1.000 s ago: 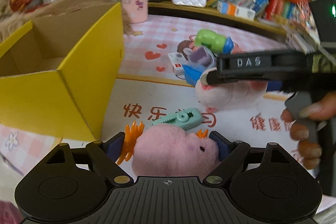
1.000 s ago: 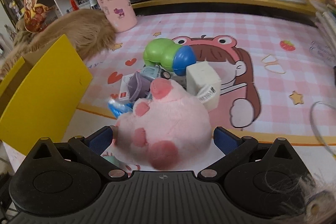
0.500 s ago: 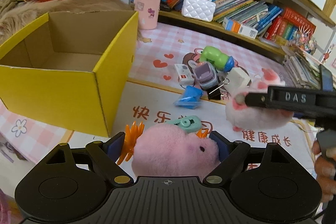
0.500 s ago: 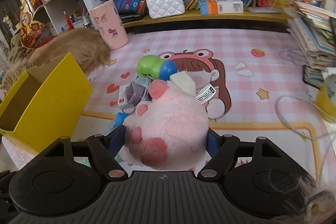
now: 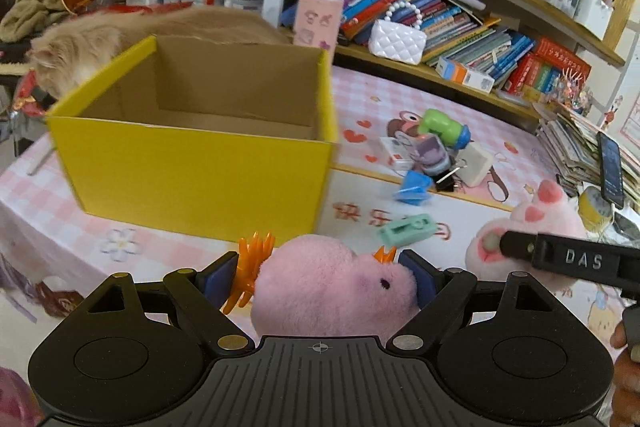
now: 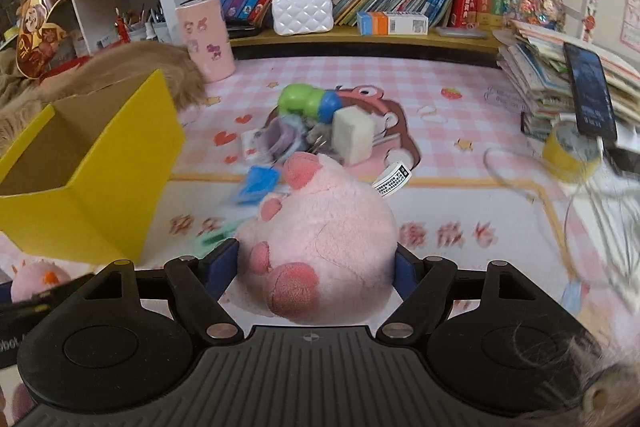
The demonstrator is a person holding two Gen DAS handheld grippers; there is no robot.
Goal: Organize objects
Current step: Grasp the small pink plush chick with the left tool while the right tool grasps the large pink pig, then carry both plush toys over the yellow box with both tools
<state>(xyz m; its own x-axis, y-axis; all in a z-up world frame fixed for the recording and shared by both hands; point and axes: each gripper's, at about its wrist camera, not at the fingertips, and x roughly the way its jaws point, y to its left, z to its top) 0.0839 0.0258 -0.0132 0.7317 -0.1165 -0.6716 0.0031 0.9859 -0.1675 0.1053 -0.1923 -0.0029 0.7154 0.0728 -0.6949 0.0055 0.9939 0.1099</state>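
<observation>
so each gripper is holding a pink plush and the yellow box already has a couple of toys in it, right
Not quite: the yellow box holds no toys; the left wrist view shows only bare cardboard inside. The left gripper and right gripper do each hold a pink plush.

Yellow box [image 5: 192, 167], pink plush [image 5: 332, 283], pink-checked mat [image 6: 460, 75], mint clip [image 5: 406, 229]

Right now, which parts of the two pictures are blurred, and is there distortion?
Right wrist view: the small toys on the mat are smeared by motion, and the cable at the right too; the pink plush paw is sharp. Left wrist view: mostly sharp, with slight smear on the yellow box edge. Both views bend the bookshelves, as a fisheye does.
</observation>
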